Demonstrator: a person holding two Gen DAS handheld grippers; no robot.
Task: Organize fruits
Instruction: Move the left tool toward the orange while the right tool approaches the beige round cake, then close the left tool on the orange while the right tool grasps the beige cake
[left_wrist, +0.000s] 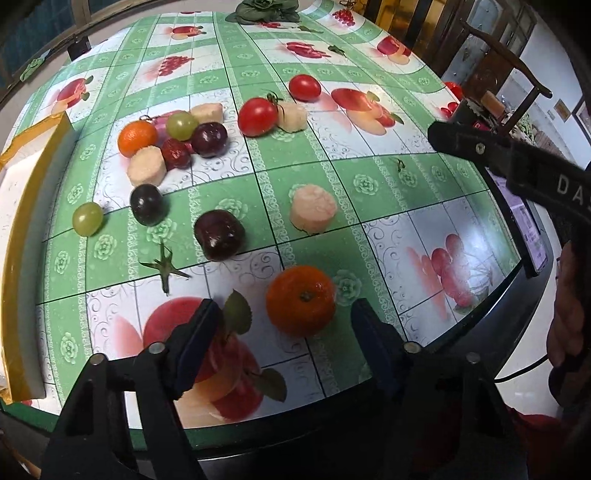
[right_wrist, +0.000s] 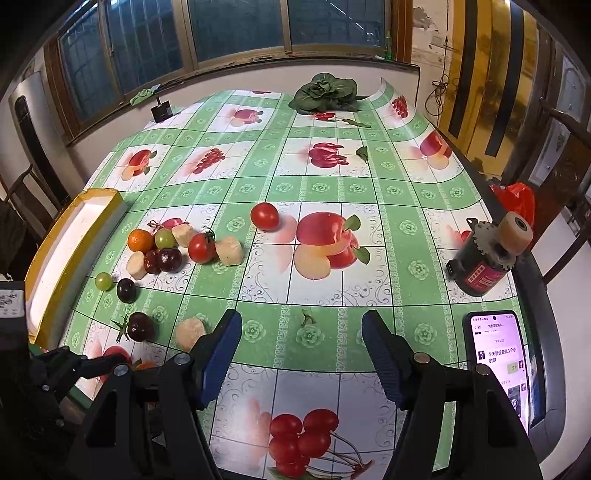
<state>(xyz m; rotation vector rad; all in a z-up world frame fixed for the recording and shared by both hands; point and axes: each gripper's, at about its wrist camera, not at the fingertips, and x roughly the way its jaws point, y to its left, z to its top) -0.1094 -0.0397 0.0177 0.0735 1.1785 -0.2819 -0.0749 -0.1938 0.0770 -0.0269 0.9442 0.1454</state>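
An orange mandarin (left_wrist: 301, 299) lies on the fruit-print tablecloth just ahead of my left gripper (left_wrist: 285, 307), between its two fingertips; a gap shows on the left side, so the jaws stand open around it. Further off lie a dark plum (left_wrist: 219, 240), a pale cut chunk (left_wrist: 313, 208), two tomatoes (left_wrist: 257, 116), green grapes (left_wrist: 87, 218) and a second mandarin (left_wrist: 137, 138). My right gripper (right_wrist: 301, 332) hangs open over bare cloth with nothing between its blue pads. A white tray with a yellow rim (right_wrist: 74, 236) stands at the left.
A lit phone (right_wrist: 498, 354) lies at the right table edge, with a small motor (right_wrist: 487, 258) and a red bag (right_wrist: 517, 199) behind it. A leafy green vegetable (right_wrist: 325, 96) sits at the far end. A loose tomato stem (left_wrist: 164, 266) lies near the plum.
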